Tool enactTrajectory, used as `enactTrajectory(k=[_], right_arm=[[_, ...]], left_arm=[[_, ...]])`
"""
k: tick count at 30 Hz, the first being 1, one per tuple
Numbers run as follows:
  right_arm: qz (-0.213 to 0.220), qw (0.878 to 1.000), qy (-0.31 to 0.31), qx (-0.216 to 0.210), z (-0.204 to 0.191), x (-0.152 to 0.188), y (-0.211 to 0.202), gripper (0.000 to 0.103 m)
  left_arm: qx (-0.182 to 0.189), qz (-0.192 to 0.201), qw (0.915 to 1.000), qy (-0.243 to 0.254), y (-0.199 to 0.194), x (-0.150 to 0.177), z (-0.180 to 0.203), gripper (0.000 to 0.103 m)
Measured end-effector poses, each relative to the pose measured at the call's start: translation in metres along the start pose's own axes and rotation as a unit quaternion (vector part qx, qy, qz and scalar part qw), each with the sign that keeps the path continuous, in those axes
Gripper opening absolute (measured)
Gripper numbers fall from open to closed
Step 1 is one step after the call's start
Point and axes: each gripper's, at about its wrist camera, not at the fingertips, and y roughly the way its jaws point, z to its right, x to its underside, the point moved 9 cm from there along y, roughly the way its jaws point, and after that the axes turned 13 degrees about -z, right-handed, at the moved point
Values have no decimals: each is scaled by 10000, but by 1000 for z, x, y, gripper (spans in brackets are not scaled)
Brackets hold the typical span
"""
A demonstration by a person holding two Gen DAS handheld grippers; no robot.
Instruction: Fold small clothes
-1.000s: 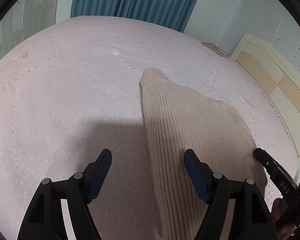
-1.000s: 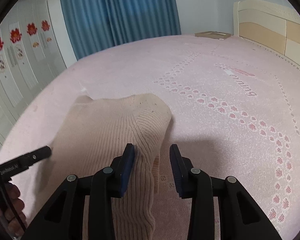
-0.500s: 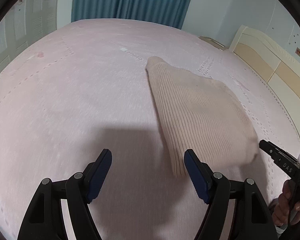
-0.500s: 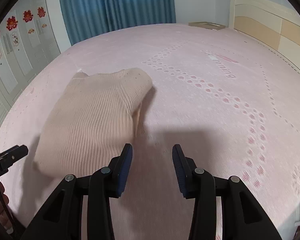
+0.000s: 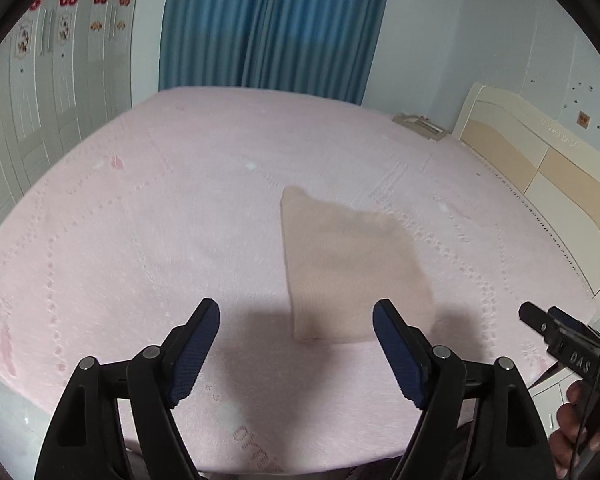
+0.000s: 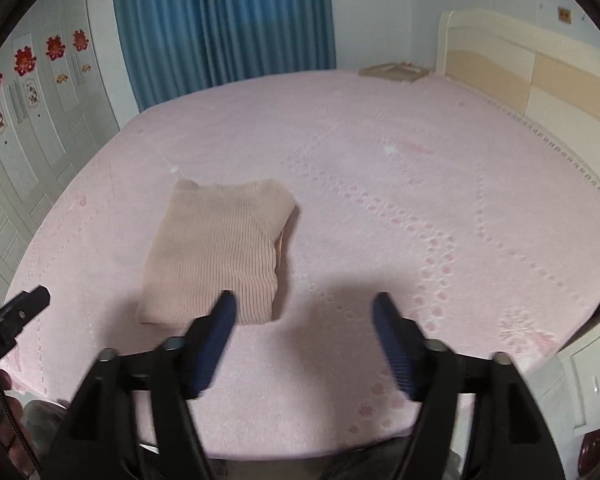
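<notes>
A beige ribbed knit garment (image 6: 220,248) lies folded into a compact rectangle on the pink bed cover (image 6: 420,200). It also shows in the left wrist view (image 5: 348,264), slightly blurred. My left gripper (image 5: 296,320) is open and empty, held above the bed short of the garment's near edge. My right gripper (image 6: 304,312) is open and empty, above the bed just right of the garment's near corner. Neither gripper touches the garment.
A cream headboard (image 6: 532,64) stands at the bed's right side. Blue curtains (image 6: 220,20) hang at the back. White wardrobe doors (image 6: 28,120) with red decals line the left. The bed's near edge (image 6: 300,448) runs just below the grippers.
Both grippers have pulled back and up, away from the garment. The right gripper has let go of the garment's edge and opened wider. The garment now lies folded and untouched.
</notes>
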Motion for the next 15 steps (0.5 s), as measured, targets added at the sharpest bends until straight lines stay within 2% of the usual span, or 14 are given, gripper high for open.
enactTrajectory(k=[1,3,7,15], right_arm=[[60,10000,-33,-35,-1,1,-11,90],[158,9998,-96,10,-2,4,-29,94],[267,9994,-158,137,0,9,-52,101],[432,9989,-119,169,6,13,-80,101]], left_arm=[[-29,42,10000,16,-9,0,4,80],[-123,79,9999,60,-20,2,9,81],[-397,121,9989,211,-37,6,20,92],[-389,194,9985,329,-59,11,33,92]])
